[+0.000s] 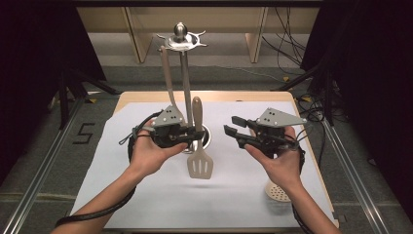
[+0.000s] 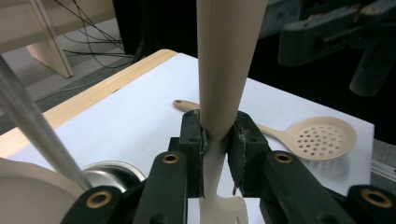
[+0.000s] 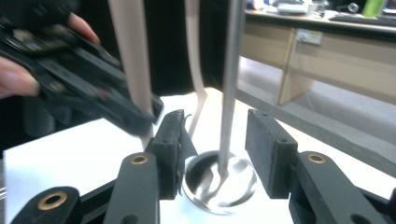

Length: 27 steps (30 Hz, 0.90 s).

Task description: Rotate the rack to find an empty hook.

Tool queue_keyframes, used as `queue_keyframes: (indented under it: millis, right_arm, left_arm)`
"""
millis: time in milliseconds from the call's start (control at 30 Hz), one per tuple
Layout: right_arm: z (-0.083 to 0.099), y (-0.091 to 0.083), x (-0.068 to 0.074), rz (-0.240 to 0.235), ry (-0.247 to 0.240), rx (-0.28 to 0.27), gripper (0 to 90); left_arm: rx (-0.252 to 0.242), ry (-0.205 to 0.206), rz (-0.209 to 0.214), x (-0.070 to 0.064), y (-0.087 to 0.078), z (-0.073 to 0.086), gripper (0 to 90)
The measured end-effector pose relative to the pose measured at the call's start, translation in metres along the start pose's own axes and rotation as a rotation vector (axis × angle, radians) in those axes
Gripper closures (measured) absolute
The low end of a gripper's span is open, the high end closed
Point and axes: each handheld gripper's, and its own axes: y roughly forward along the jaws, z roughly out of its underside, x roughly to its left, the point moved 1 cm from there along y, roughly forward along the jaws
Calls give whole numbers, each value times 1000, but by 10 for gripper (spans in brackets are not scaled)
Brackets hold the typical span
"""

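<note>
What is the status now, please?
Left gripper shut on slotted spatula, held upright. Right gripper open. Rack pole close beside.

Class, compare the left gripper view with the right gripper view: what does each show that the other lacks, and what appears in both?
The left gripper view alone shows the perforated skimmer lying on the white sheet, and the left gripper shut on the beige spatula. The right gripper view alone shows the right gripper with its jaws apart, and another beige utensil hanging beside the pole. Both share the spatula handle, the stand's metal pole and its round base.
</note>
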Motion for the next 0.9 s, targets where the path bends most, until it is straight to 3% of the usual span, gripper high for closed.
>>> queue_keyframes:
  millis: [133, 233, 467, 500, 667, 733, 800, 833, 867, 900]
  right_arm:
    - [13, 1, -3, 40, 2, 31, 586]
    - [24, 1, -2, 56, 35, 68, 585]
    - [41, 3, -8, 135, 57, 84, 584]
    - [43, 3, -10, 131, 33, 76, 584]
    - [51, 1, -12, 149, 84, 89, 582]
    - [53, 0, -15, 141, 66, 95, 582]
    - [55, -3, -16, 156, 85, 116, 581]
    - [56, -2, -18, 152, 64, 107, 581]
    - [57, -4, -18, 157, 66, 113, 581]
    - [57, -5, -16, 164, 96, 117, 581]
  left_arm:
    - [8, -4, -18, 2, -2, -1, 757]
    - [16, -14, -36, 4, -3, -2, 757]
    - [13, -35, -55, 9, -6, -9, 757]
    - [10, -39, -54, 9, -6, -9, 756]
    - [9, -32, -61, 14, -4, -14, 756]
    - [16, -26, -73, 14, -3, -17, 756]
    - [16, -24, -73, 15, -3, -19, 756]
    - [6, -4, -76, 18, -3, -21, 756]
    - [16, -7, -91, 18, -5, -21, 756]
    - [26, 72, -224, 25, -10, -24, 756]
